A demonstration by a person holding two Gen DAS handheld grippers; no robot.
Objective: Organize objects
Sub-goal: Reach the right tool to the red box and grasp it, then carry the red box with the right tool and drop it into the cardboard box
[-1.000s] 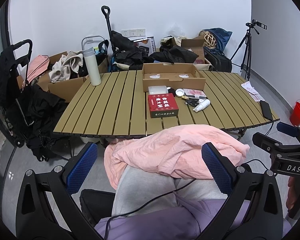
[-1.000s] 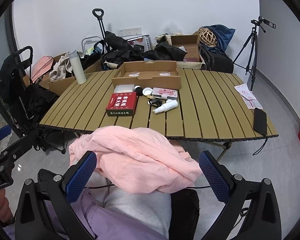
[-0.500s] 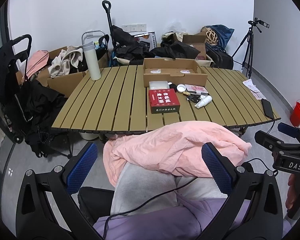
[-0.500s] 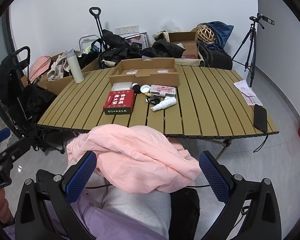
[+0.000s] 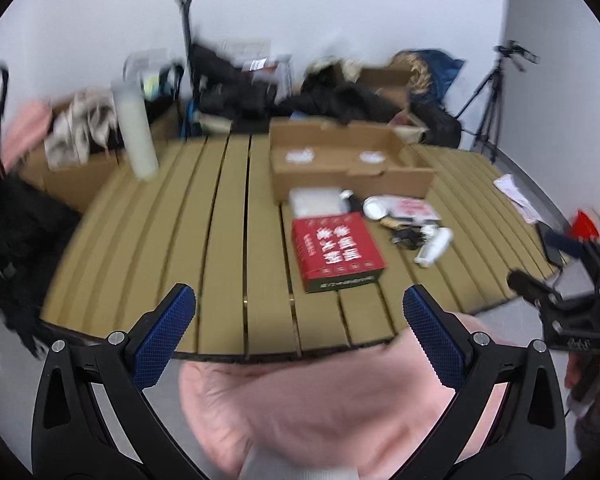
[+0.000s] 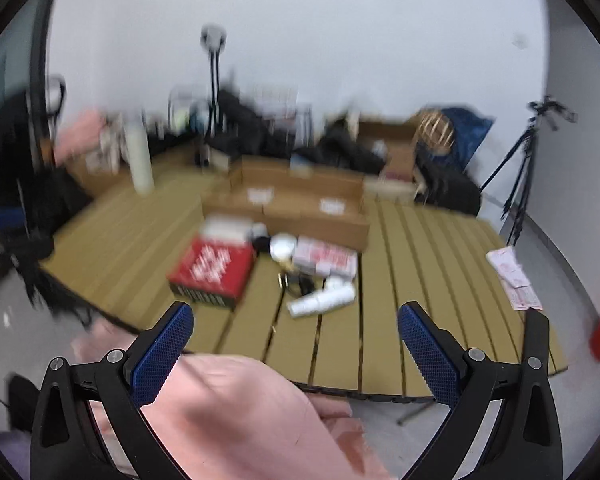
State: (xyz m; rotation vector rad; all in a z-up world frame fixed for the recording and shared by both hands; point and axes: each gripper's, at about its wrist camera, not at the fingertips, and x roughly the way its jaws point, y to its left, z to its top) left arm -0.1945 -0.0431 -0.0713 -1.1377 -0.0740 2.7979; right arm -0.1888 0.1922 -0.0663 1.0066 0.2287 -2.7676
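Observation:
A slatted wooden table (image 5: pixel 220 240) (image 6: pixel 420 280) holds a red box (image 5: pixel 336 252) (image 6: pixel 212 270), an open cardboard tray (image 5: pixel 348 164) (image 6: pixel 300 204), a white bottle lying on its side (image 5: pixel 434 246) (image 6: pixel 322 300), a flat pink-printed packet (image 5: pixel 410 210) (image 6: pixel 326 258), a white jar (image 6: pixel 282 246) and small dark items. My left gripper (image 5: pixel 298 316) is open and empty over the table's near edge. My right gripper (image 6: pixel 296 328) is open and empty, short of the bottle. It also shows at the right of the left wrist view (image 5: pixel 560 304). Both views are blurred.
A tall white flask (image 5: pixel 136 140) stands at the table's far left. A pink cloth (image 5: pixel 320 404) lies on the lap below the grippers. Bags, boxes and a trolley crowd the back wall. A tripod (image 6: pixel 528 168) stands right. A phone (image 5: pixel 552 240) lies at the table's right edge.
Both grippers have moved forward and up, from above the lap to the table's near edge. The table objects are closer. Both stay open.

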